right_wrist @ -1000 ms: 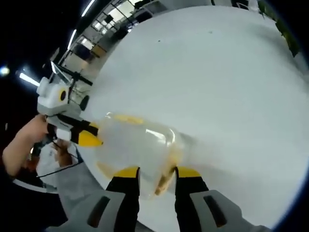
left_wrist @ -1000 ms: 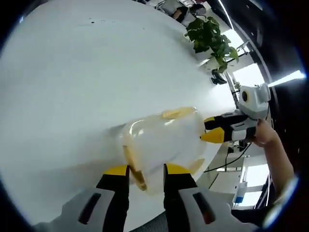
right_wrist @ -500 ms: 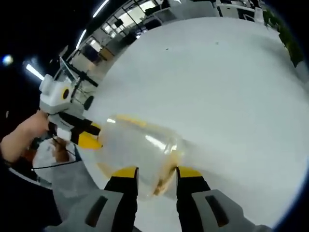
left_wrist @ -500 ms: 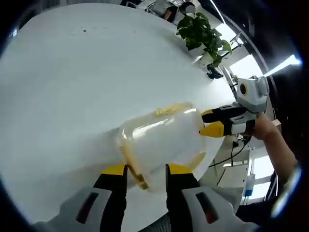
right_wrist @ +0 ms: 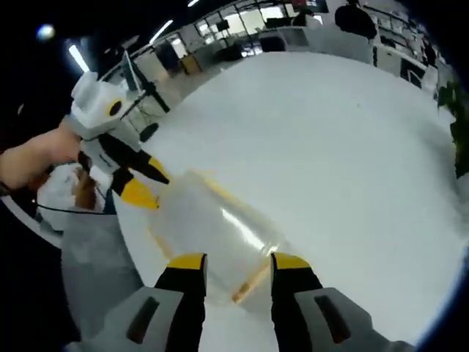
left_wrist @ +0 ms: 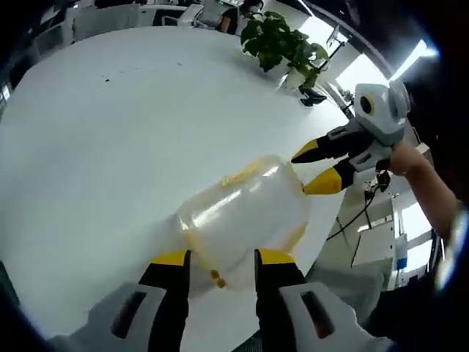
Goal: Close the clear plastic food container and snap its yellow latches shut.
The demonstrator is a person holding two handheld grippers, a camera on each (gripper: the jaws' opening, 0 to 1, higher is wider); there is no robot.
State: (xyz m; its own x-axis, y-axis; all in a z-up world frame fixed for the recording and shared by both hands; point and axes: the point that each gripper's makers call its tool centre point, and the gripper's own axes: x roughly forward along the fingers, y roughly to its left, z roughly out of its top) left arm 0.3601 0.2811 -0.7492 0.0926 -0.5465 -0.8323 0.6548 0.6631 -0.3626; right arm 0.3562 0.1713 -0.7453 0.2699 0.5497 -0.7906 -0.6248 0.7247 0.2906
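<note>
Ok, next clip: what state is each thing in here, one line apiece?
Container: lid on, lying on the white table, held at both ends.
Yellow latch: between the right tool's jaws; snapped or not, cannot tell.
Left tool: open, jaws astride one container end.
Right tool: open, jaws astride the other end.
Potted plant: upright.

White table (left_wrist: pixel 110 147), potted plant (left_wrist: pixel 278 44), maybe cables (left_wrist: pixel 359 216).

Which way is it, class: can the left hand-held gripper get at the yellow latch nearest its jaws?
Probably yes: the yellow latch lies between the open jaws of the left hand-held gripper, nothing between.
</note>
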